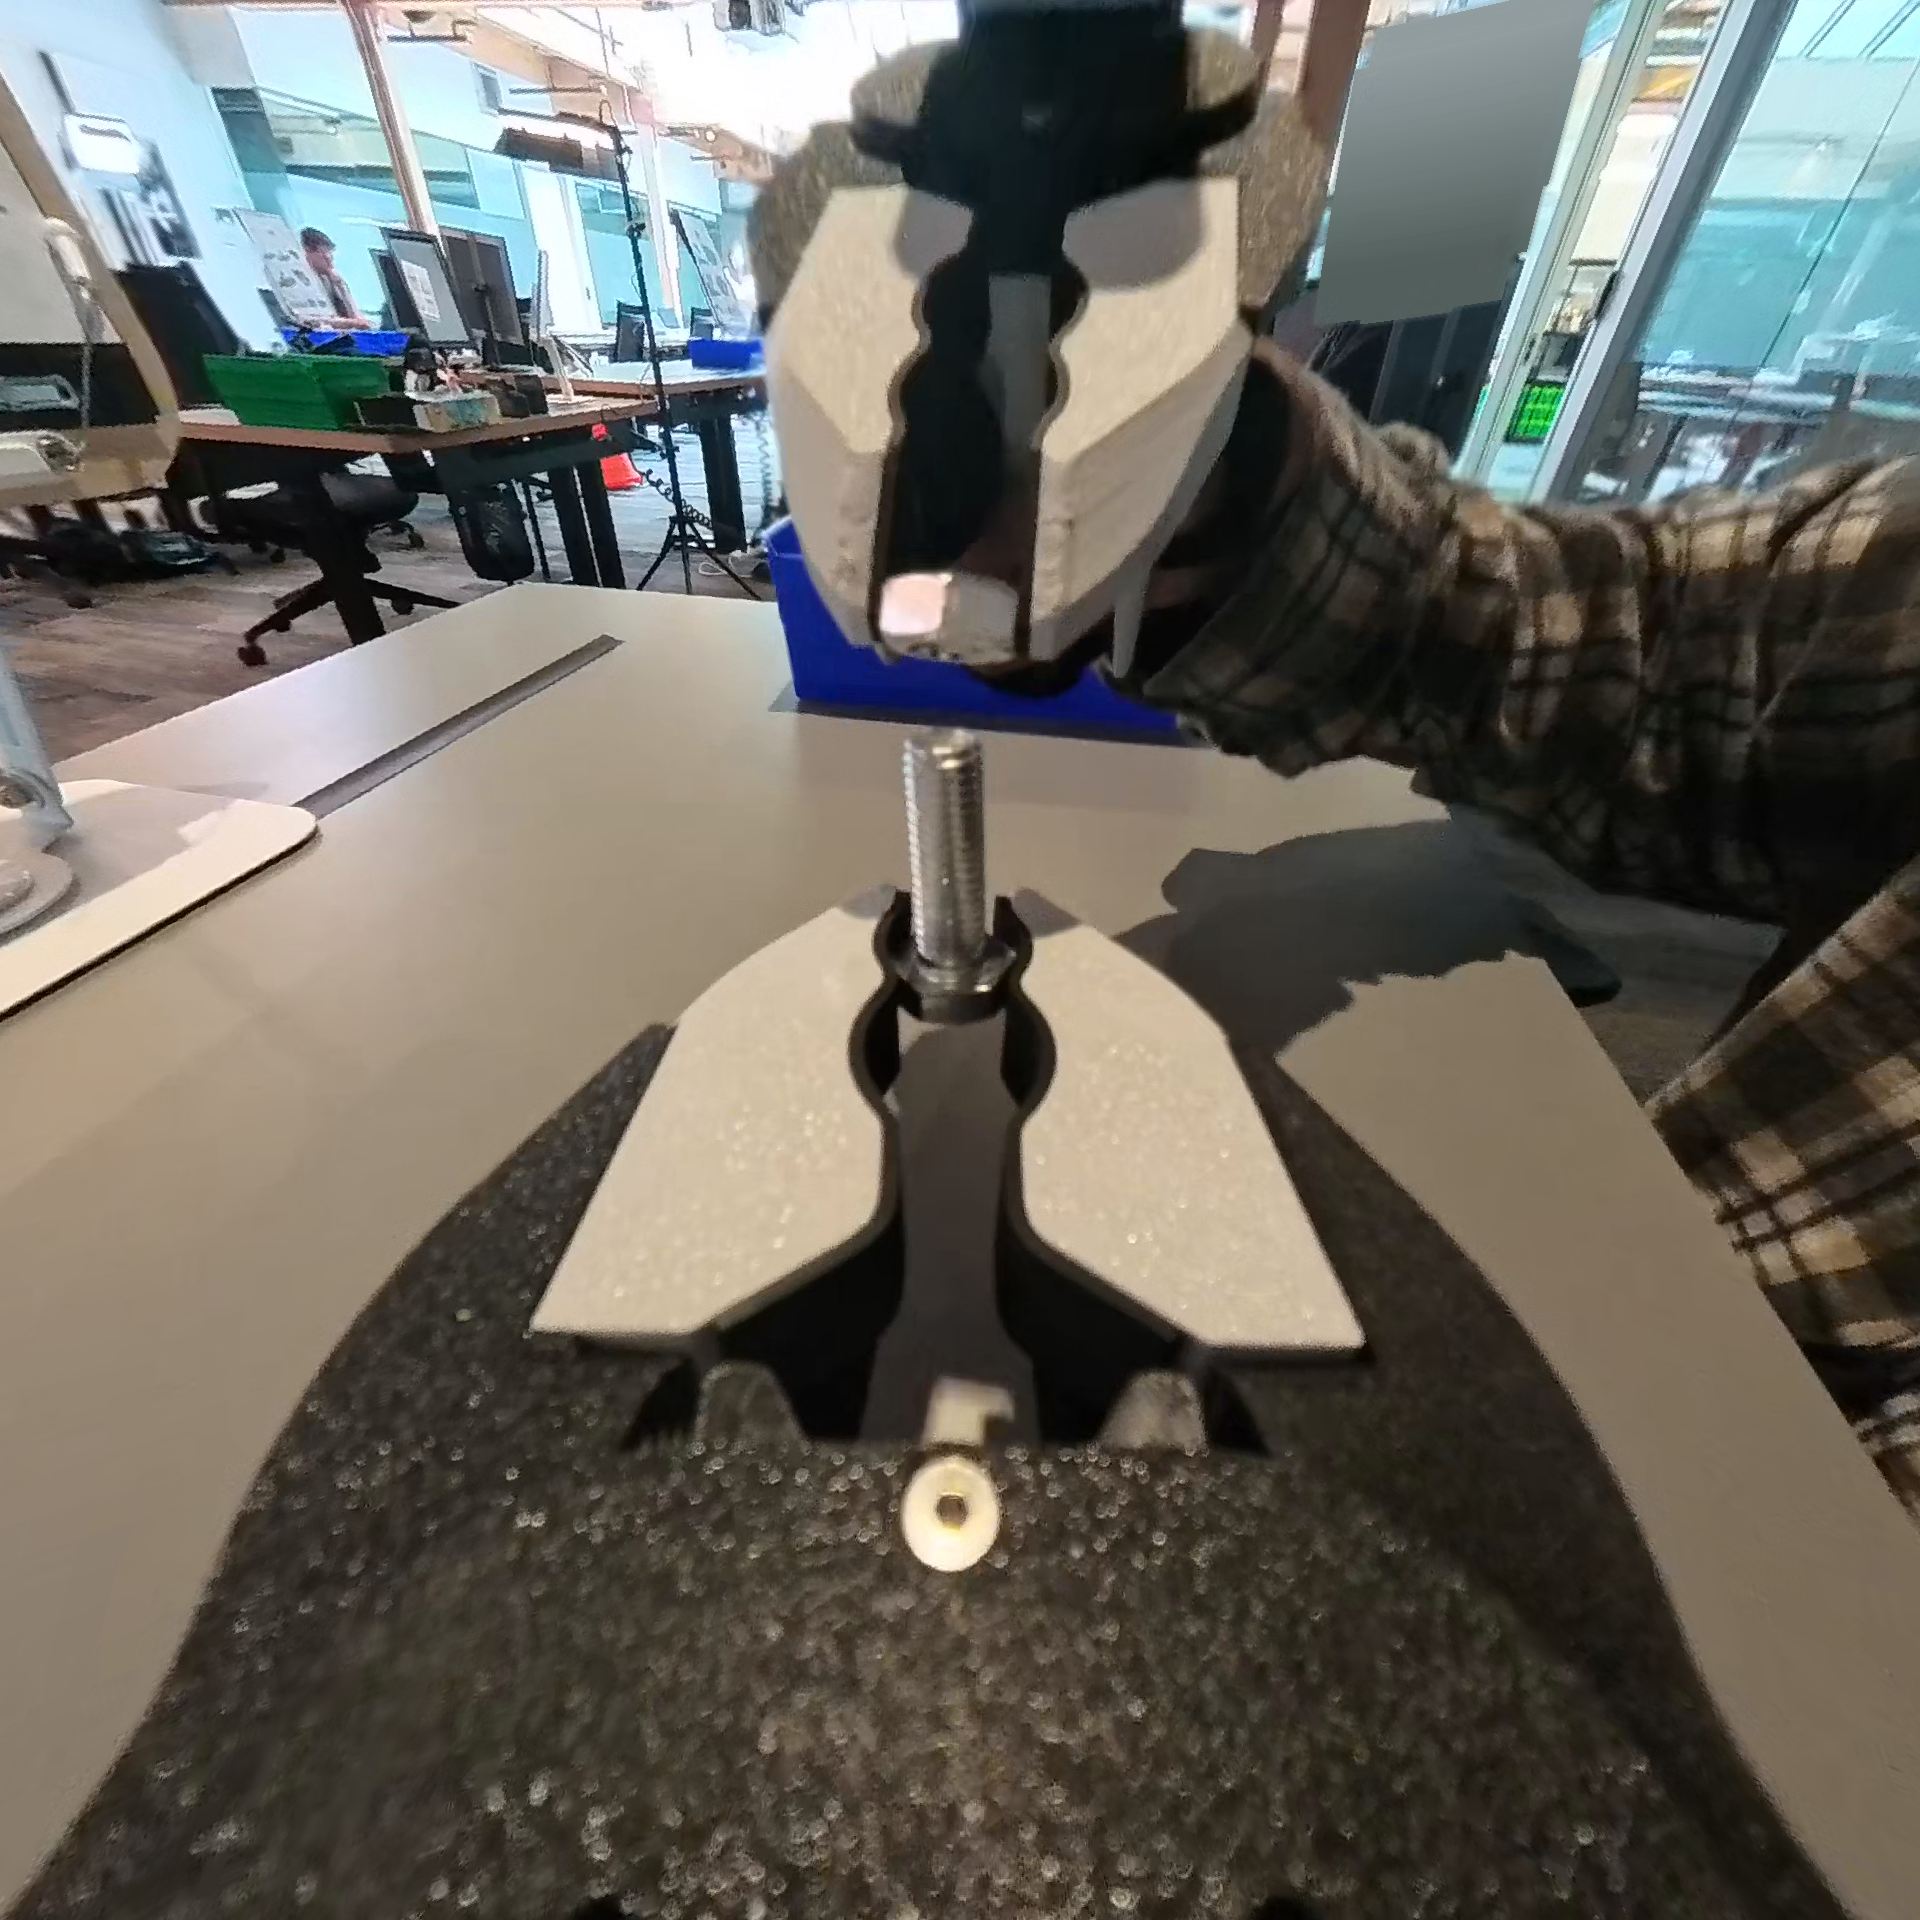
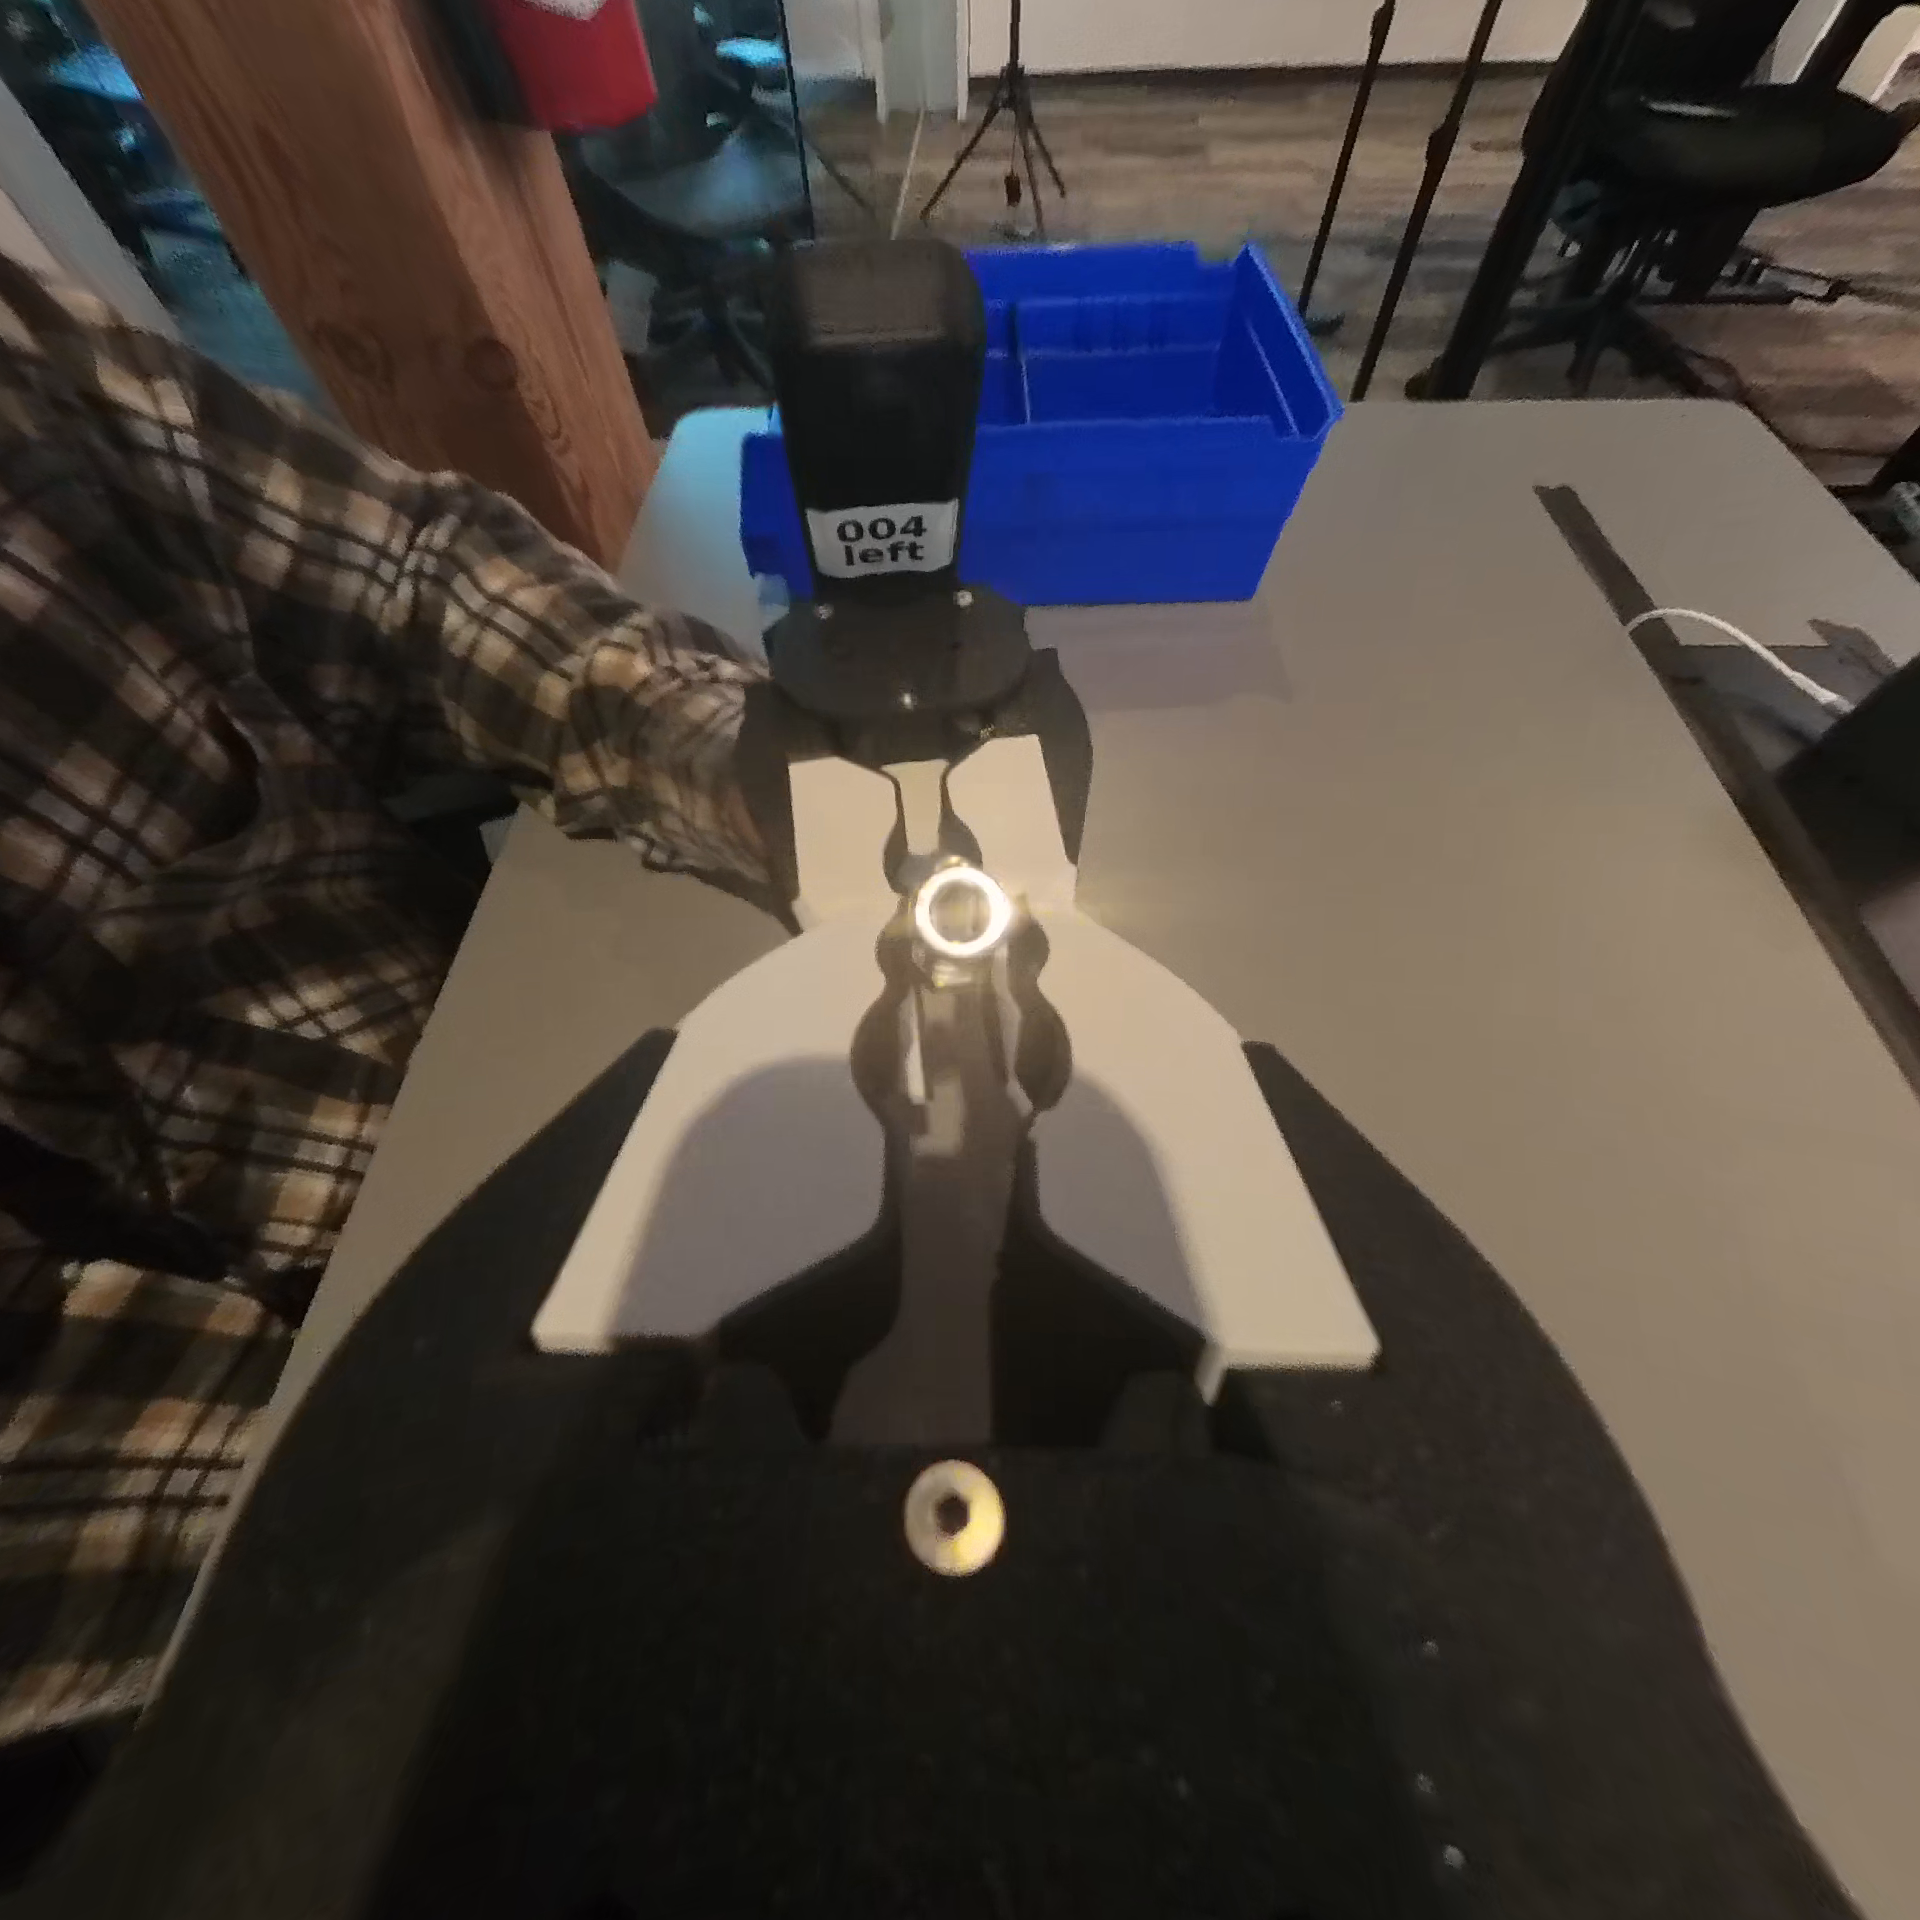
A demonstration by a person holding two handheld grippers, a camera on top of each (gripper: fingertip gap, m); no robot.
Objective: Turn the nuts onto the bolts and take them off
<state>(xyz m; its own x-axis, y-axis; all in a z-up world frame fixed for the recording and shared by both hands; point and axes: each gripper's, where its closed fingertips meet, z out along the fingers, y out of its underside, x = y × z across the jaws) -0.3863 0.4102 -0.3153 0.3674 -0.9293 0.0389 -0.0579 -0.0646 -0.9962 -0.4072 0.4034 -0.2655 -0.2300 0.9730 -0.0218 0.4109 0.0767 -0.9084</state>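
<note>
shiny threaded metal bolt [image 1: 942,831]; glossy metal nut [image 2: 959,914]; matt smooth grey table [image 1: 416,935]; glossy blue plastic bin [image 2: 1143,416]; soft checked cloth sleeve [image 1: 1455,623].

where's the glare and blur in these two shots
Right wrist view: the nut glares as a bright ring with a warm halo, and the plaid sleeve is soft. Left wrist view: the right gripper above the bolt is blurred; the windows are blown out.

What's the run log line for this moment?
left gripper: shut on bolt, upright | right gripper: shut on nut, above bolt tip, apart
</note>
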